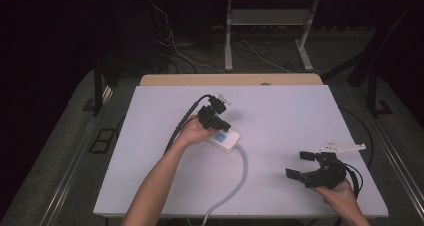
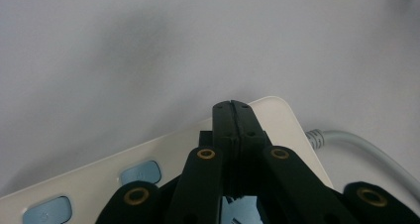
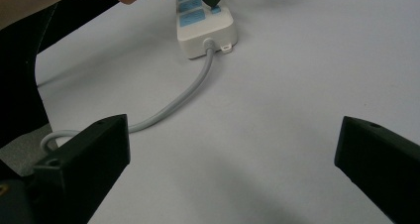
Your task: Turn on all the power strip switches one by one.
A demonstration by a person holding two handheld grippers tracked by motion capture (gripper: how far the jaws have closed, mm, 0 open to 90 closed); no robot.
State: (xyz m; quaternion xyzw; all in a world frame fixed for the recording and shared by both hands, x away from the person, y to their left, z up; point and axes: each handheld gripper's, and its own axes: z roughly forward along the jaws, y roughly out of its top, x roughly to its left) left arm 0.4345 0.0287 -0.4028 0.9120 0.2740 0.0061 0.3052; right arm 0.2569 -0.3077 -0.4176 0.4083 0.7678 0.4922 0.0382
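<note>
A: Pressing down, by the look of it. Left gripper [image 1: 221, 123] sits on top of the white power strip [image 1: 226, 138] mid-table, jaws closed tight together w/ nothing between them; in the left gripper view the tip rests over the strip's end near the cord exit.

B: So it's using the closed tip like a finger?

A: That's my read. Jaws pinched flat make a blunt point, good for poking one of the blue switch buttons [image 2: 141, 172]. From the right gripper view the tip seems to land on the blue button [image 3: 216, 9] nearest the cord end, tho I can't tell if it's actually pushed in.

B: And the right gripper [image 1: 304, 165]?

A: Parked near the table's right front corner, well apart from the strip, jaws spread wide, holding nothing. Prob. just kept out of the way, aimed toward the strip.

B: Cord?

A: Grey cable [image 1: 239, 178] leaves the strip's near end and curves off the front edge of the white table [image 1: 300, 111].

B: Any containers, anything plugged in?

A: No containers. Can't make out any plug in the strip
</note>
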